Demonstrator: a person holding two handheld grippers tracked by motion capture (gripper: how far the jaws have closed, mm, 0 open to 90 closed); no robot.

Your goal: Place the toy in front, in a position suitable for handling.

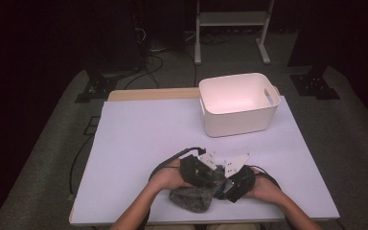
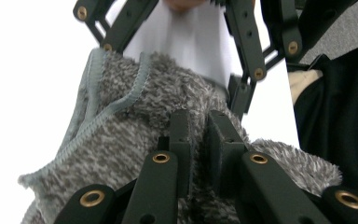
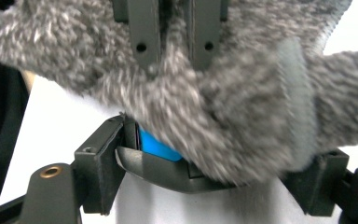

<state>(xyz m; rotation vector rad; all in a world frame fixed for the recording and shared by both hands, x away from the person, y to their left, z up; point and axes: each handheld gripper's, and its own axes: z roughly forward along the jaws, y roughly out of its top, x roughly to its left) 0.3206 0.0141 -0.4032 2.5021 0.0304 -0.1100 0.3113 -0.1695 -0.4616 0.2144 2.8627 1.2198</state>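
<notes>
A grey fuzzy cloth (image 1: 191,199) with a pale stitched hem lies near the table's front edge, between both hands. My left gripper (image 2: 198,135) is shut on a fold of the cloth (image 2: 135,135); in the high view it (image 1: 210,175) comes in from the left. My right gripper (image 3: 214,158) faces it with its jaws spread wide, open, and the cloth (image 3: 223,107) hangs over and between them. A blue pad (image 3: 158,145) shows on its left jaw. In the high view the right gripper (image 1: 226,184) nearly meets the left one.
A white plastic bin (image 1: 239,120) with cut-out handles stands at the back right of the pale table (image 1: 143,139). Cables trail from both grippers. Beyond the table are dark floor, stands and a white rack (image 1: 232,19).
</notes>
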